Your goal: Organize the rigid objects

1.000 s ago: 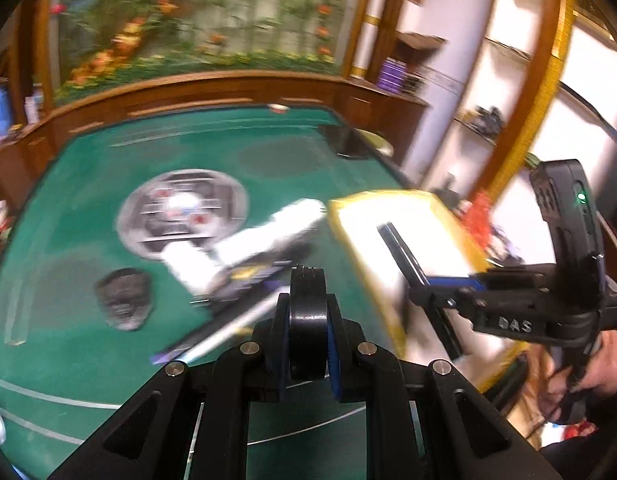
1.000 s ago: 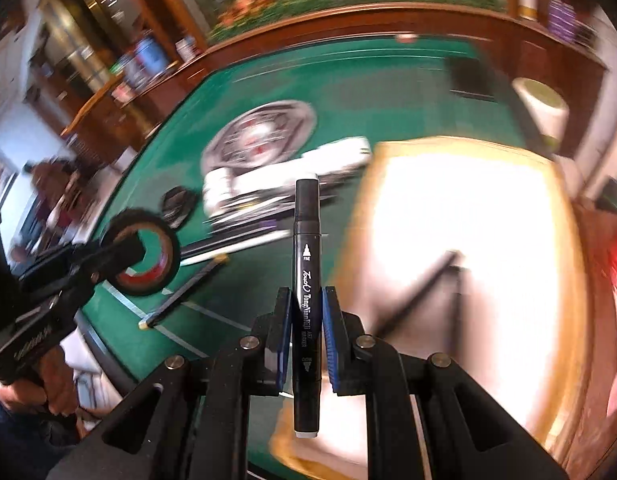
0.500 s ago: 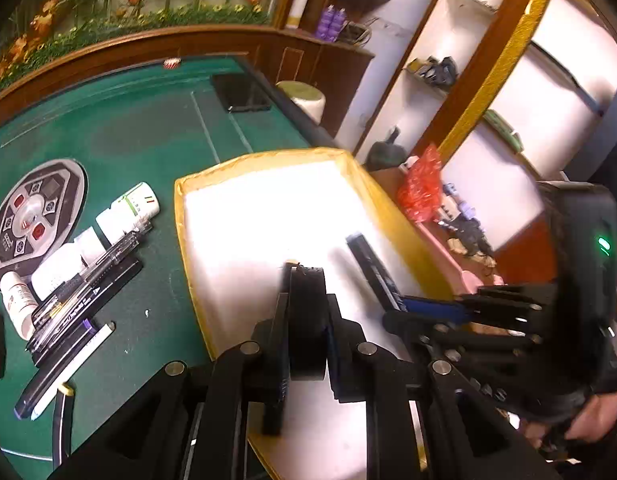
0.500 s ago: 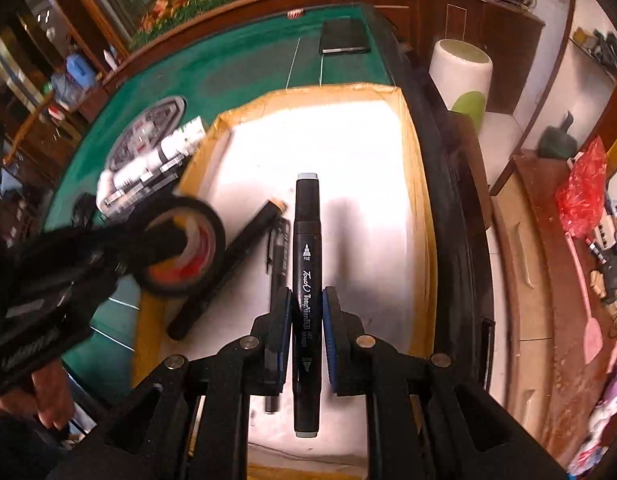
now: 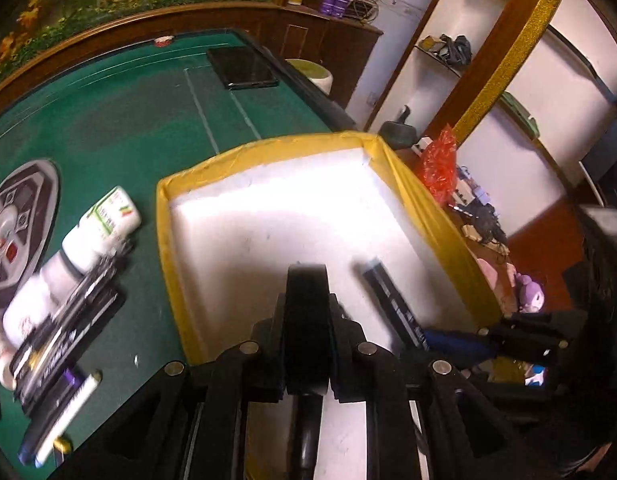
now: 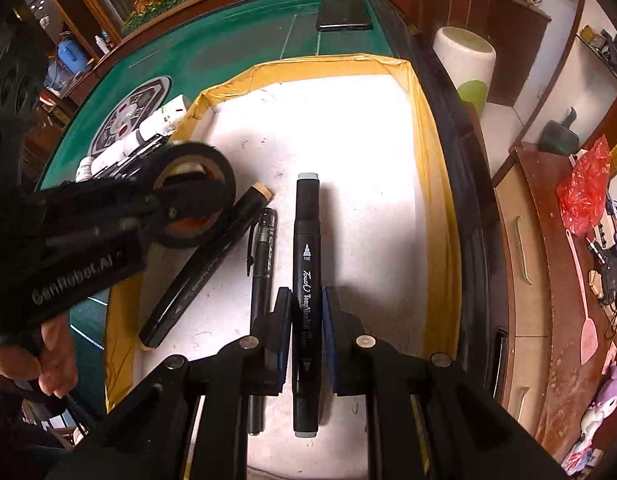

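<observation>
White tray [image 6: 348, 128] under gripper-clamped marker [image 6: 306, 280]

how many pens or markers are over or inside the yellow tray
3: a marker held by the right gripper above the tray, a tan-capped marker and a thin pen lying inside. Others may be hidden.

- The left gripper [image 5: 307, 320] reached up from the bottom centre of its own view, pointing steeply downward, jaws nearly closed and clamped on a roll of black tape [image 5: 307, 300] held edge-on.
- In the right wrist view that same gripper entered from the left edge, a bare hand [image 6: 48, 354] at lower left wrapped around its handle.
- The right gripper [image 6: 306, 332] rose from the bottom centre, aimed steeply down, its blue-padded jaws pinched on a black marker [image 6: 306, 280] standing along the fingers.
</observation>
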